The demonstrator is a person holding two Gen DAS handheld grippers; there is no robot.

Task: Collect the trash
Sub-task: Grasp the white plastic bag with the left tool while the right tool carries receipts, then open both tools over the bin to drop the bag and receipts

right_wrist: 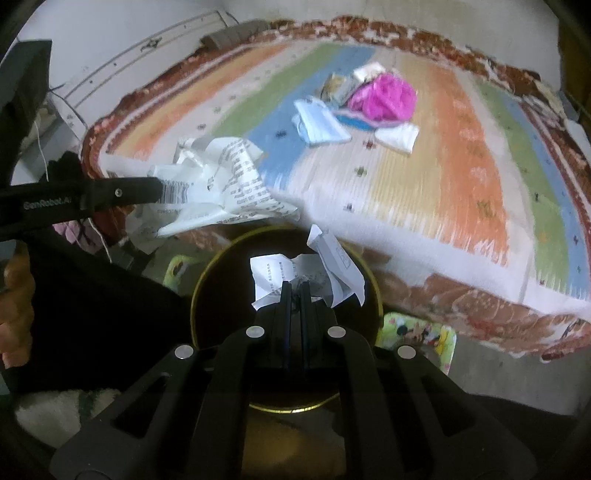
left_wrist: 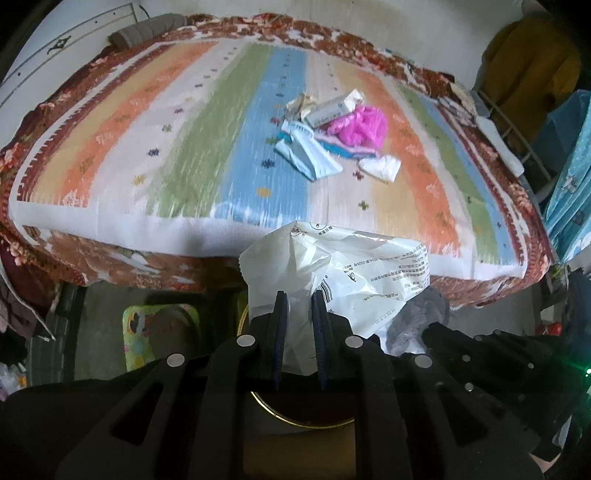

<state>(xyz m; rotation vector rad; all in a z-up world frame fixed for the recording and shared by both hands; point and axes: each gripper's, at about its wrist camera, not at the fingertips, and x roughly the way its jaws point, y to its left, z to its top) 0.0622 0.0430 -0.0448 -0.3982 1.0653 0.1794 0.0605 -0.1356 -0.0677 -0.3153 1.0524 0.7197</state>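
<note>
Trash is lying in two places. A loose heap [left_wrist: 328, 125] is sitting mid-bed on the striped blanket [left_wrist: 192, 140]: a crumpled pink bag [right_wrist: 384, 96], a pleated blue mask [right_wrist: 320, 123], a flat white packet [right_wrist: 399, 136] and some small wrappers, touching or overlapping one another. The rest is being held over a round dark bin [right_wrist: 207, 291] with a gold rim, standing on the floor against the bed's near edge.

The left gripper [left_wrist: 300, 301] is clamping a glossy white plastic bag [left_wrist: 354, 273] printed with small text; its jaws are sitting close together with the crinkled film bunched between them. The right gripper [right_wrist: 294, 290] is pinching crumpled printed paper [right_wrist: 303, 277], jaws almost together, directly above the bin's mouth.

In the right wrist view, the left gripper's black finger and its bag are reaching in from the left, beside the bin. A colourful cartoon-printed mat [right_wrist: 424, 336] is lying on the floor just beside the bin. A folded brown cloth [left_wrist: 147, 29] is resting at the bed's far corner.
</note>
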